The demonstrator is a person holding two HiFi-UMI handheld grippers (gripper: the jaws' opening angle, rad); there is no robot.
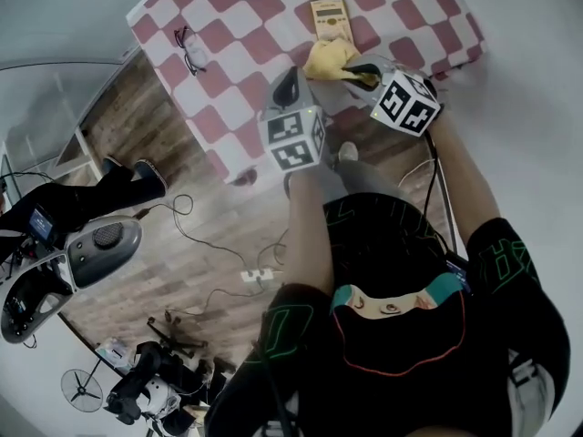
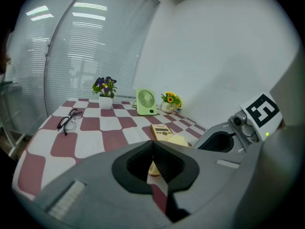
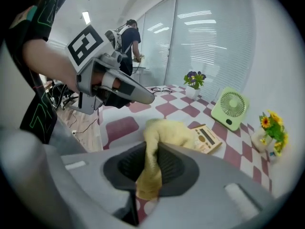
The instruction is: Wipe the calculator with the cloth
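Observation:
A tan calculator (image 1: pixel 329 17) (image 2: pixel 162 131) (image 3: pixel 206 138) lies flat on the red-and-white checked tablecloth (image 1: pixel 246 25). A yellow cloth (image 1: pixel 332 60) (image 3: pixel 164 133) hangs bunched just short of the calculator's near edge, and my right gripper (image 1: pixel 362 73) (image 3: pixel 151 168) is shut on it. In the left gripper view the cloth (image 2: pixel 176 140) shows beside the calculator. My left gripper (image 1: pixel 289 85) (image 2: pixel 153 165) is shut with nothing in it, hovering over the table's near edge to the left of the cloth.
Black glasses (image 1: pixel 190 49) (image 2: pixel 68 119) lie on the table's left side. A green desk fan (image 2: pixel 146 101) (image 3: pixel 229 108) and flower pots (image 2: pixel 105 92) (image 3: pixel 269 130) stand along the far edge. Below the near edge is wooden floor with cables (image 1: pixel 219 253) and equipment.

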